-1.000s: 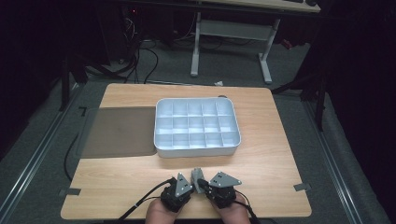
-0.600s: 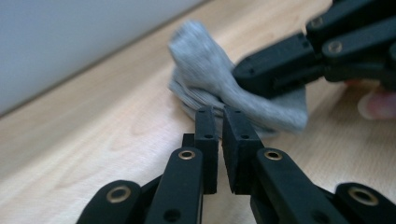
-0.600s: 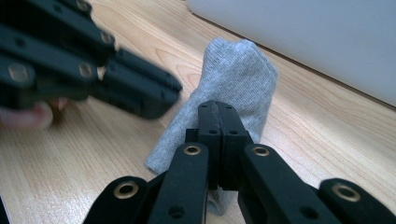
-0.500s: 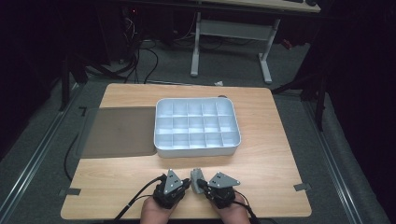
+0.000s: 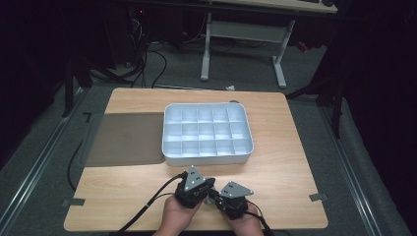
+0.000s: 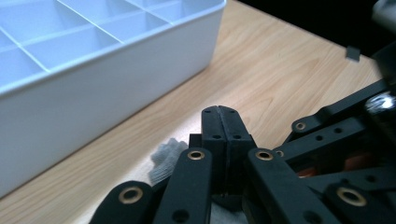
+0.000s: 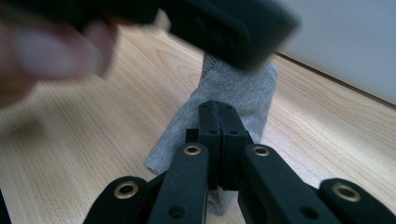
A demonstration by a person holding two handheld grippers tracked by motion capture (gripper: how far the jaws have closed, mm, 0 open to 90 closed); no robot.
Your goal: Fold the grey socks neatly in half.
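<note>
Both tongs are seen at the bench's point(image 5: 123, 196) six o'clock edge. Left tongs point(image 6: 219, 122) are pressed together, empty. Right tongs point(image 7: 218, 119) are pressed together, apparently pinching a grey sock point(image 7: 233, 91) lying just at six o'clock of the white tray point(image 5: 206, 158).

A lab: cables point(image 5: 147, 64) trail under dark workbenches point(image 5: 246, 29).

From above, both hands at the counter's point(image 5: 147, 196) near edge are cut off by the frame. The grey cloth point(image 7: 233, 93) lies under the right gripper point(image 7: 218, 108), its near end hidden behind the jaws. The left gripper point(image 7: 224, 28) passes over it, blurred, beside blurred fingers point(image 7: 42, 51) of a hand.
</note>
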